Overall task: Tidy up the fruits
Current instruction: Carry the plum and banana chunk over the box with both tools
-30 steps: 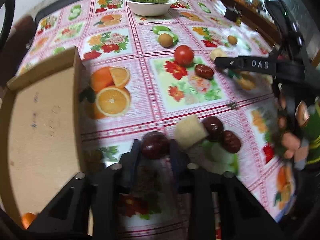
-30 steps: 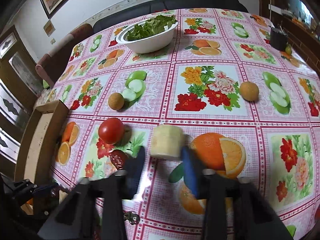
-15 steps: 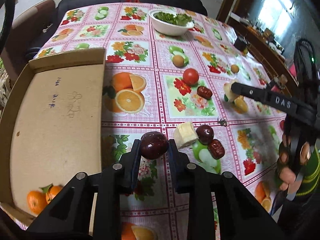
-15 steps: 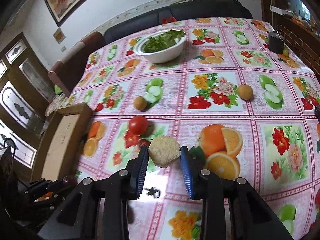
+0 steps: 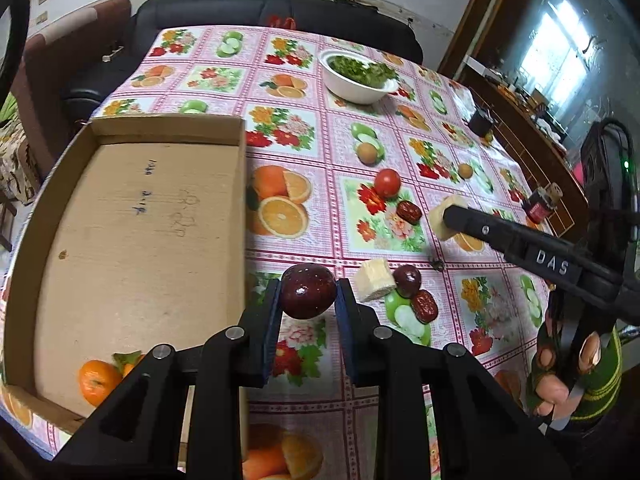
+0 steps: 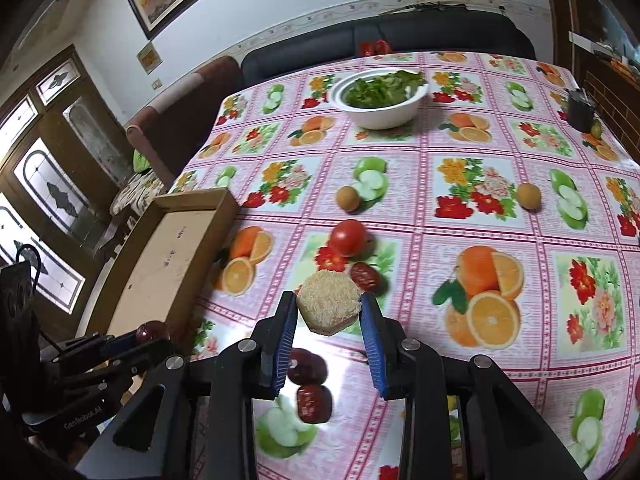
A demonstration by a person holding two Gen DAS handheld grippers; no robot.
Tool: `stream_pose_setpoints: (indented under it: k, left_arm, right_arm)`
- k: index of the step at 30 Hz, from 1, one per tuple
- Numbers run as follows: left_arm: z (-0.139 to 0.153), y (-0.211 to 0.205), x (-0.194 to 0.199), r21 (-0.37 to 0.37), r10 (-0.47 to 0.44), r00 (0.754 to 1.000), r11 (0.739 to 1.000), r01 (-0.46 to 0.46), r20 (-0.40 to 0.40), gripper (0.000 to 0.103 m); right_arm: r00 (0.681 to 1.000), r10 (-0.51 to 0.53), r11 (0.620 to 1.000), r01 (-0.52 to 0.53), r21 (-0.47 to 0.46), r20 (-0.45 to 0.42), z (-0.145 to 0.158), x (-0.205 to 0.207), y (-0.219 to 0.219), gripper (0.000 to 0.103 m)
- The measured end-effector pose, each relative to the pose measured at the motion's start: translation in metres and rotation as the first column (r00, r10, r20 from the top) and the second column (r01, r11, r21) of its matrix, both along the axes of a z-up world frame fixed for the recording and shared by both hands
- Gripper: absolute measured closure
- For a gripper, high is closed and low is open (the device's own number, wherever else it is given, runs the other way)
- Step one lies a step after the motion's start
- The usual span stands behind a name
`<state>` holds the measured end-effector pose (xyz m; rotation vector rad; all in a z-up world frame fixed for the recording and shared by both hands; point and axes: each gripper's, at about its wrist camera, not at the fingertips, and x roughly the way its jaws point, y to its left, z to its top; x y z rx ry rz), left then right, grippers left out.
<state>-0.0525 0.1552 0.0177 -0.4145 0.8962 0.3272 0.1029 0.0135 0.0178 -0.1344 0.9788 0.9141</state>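
Two pieces of fruit are off the counter (image 5: 460,184) at once: a dark red plum (image 5: 308,291) pinched in my left claw (image 5: 307,300), and a pale, fibrous cut chunk (image 6: 329,307) clamped in my right claw (image 6: 329,312). A second ago both lay on the flowered cloth with the claws closing around them; now each hangs clear of it, raised and carried leftward. By my reading the picking is over and delivery to the cardboard tray (image 5: 128,128) is what remains.

In the left wrist view the plum is nearly round, so it has no real long axis; its glossy face is turned toward the camera. The chunk is a stubby cylinder, its rough cut face tipped up and toward me, its short axis running away from the camera, with the blue pads (image 6: 285,344) pressing on its curved sides.

Just right of the plum, on the counter, lie a second pale chunk (image 5: 374,284) and two dark dates (image 5: 416,296). Farther off sit another date (image 5: 409,212) and a tomato (image 5: 387,182), then two small brown fruits (image 5: 367,152) well apart from each other. A white bowl of greens (image 5: 360,80) stands at the far end. The tray lies at the left; the plum hangs just beside its right wall. At the tray's near corner rests a tangerine (image 5: 98,380) with a leaf.
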Motion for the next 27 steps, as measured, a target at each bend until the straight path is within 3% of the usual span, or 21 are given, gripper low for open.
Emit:
stream_pose_setpoints:
  k: [17,27]
  left_arm:
    - [0.002,0.046,-0.042,0.012,0.146,0.989,0.989,-0.146,0.009,0.079]
    - [0.002,0.073,-0.067,0.036,0.276,0.961,0.96,-0.276,0.005,0.079]
  right_arm:
    - [0.991,0.137,0.99,-0.137,-0.028,-0.005,-0.005,-0.045,0.051,0.07]
    - [0.976,0.22,0.975,-0.22,-0.03,-0.005,-0.005,-0.07,0.078,0.071]
